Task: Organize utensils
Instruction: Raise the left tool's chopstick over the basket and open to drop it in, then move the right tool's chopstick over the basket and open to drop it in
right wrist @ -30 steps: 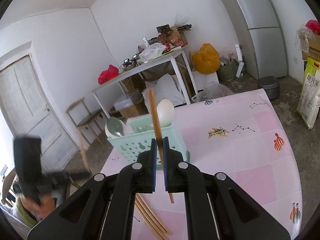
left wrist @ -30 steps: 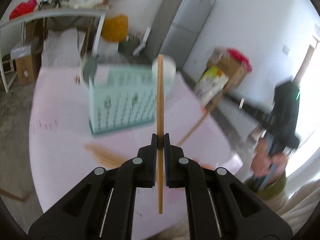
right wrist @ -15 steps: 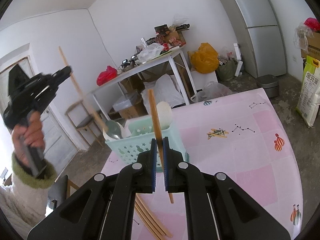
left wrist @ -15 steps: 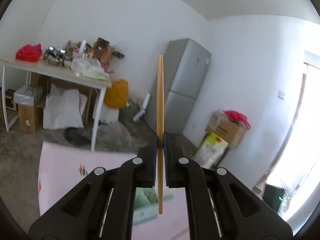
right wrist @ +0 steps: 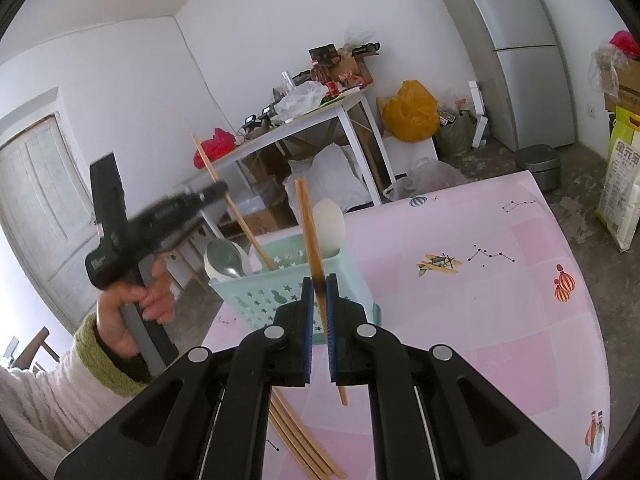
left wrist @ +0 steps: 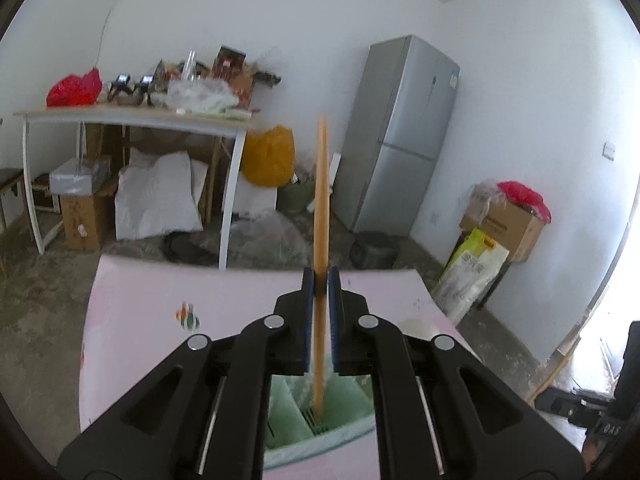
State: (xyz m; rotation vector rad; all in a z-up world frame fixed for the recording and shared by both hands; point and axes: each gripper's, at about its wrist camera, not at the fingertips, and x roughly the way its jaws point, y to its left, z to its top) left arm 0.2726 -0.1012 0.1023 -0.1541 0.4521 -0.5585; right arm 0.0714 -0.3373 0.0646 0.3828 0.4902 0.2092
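Observation:
My left gripper point(left wrist: 320, 280) hovers over the mint-green utensil basket point(left wrist: 348, 404). Its jaws are opening around an upright wooden chopstick point(left wrist: 322, 200), which looks blurred and loose, its lower end down in a basket compartment. In the right wrist view the left gripper point(right wrist: 219, 190) is at the left, with that chopstick point(right wrist: 244, 224) slanting into the basket point(right wrist: 280, 292). My right gripper point(right wrist: 318, 284) is shut on a second chopstick point(right wrist: 306, 220), just in front of the basket. A metal spoon point(right wrist: 224, 256) and a white spoon point(right wrist: 328, 224) stand in the basket.
Several loose chopsticks point(right wrist: 304, 444) lie on the pink table point(right wrist: 480, 280) under my right gripper. A hand with a green cuff point(right wrist: 148, 300) holds the left gripper. Behind stand a cluttered white table point(left wrist: 132, 120), a grey fridge point(left wrist: 400, 132) and boxes.
The left gripper swung from beside the table up and over the basket, and its chopstick now reaches into a compartment. The right gripper and its chopstick have kept still.

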